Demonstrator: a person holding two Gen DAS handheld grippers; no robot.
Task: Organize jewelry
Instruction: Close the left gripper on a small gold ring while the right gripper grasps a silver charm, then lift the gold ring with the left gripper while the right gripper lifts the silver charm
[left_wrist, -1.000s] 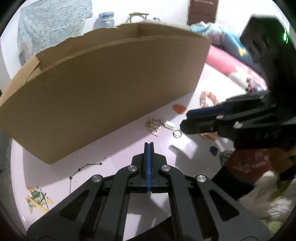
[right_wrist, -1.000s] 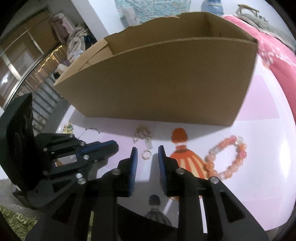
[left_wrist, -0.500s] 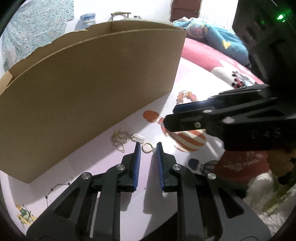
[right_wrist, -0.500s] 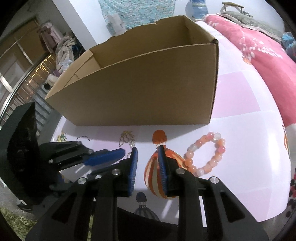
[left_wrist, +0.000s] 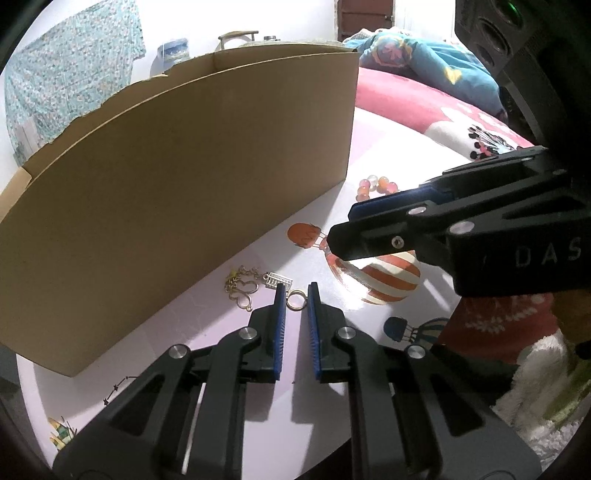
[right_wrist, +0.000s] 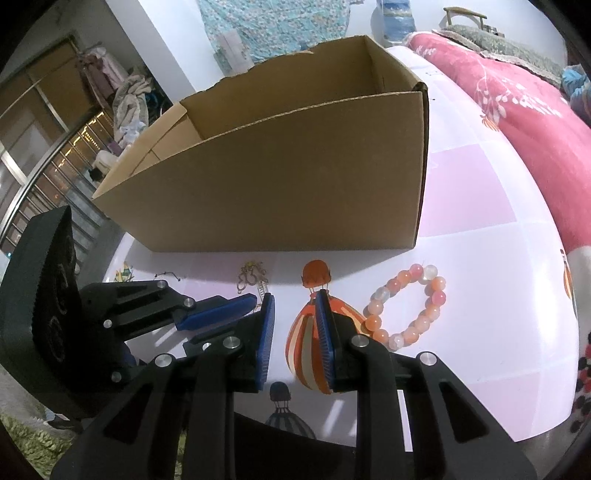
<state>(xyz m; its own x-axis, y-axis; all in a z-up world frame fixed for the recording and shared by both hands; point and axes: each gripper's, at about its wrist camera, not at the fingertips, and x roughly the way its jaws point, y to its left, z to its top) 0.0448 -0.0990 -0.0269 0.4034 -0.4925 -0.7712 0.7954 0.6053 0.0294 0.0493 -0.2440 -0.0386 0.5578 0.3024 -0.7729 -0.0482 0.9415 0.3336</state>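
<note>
The left gripper (left_wrist: 295, 295) has slid across the table toward the jewelry, and its jaws, pressed together a second ago, have parted and just been closing a little again. The small ring (left_wrist: 295, 300) that lay well ahead at one o'clock now sits between the fingertips, untouched by the pads. The cardboard box (left_wrist: 177, 192) has swung wider in the right wrist view, and the bead bracelet (right_wrist: 406, 302) has drifted from three o'clock nearer the right gripper (right_wrist: 293, 299).
</note>
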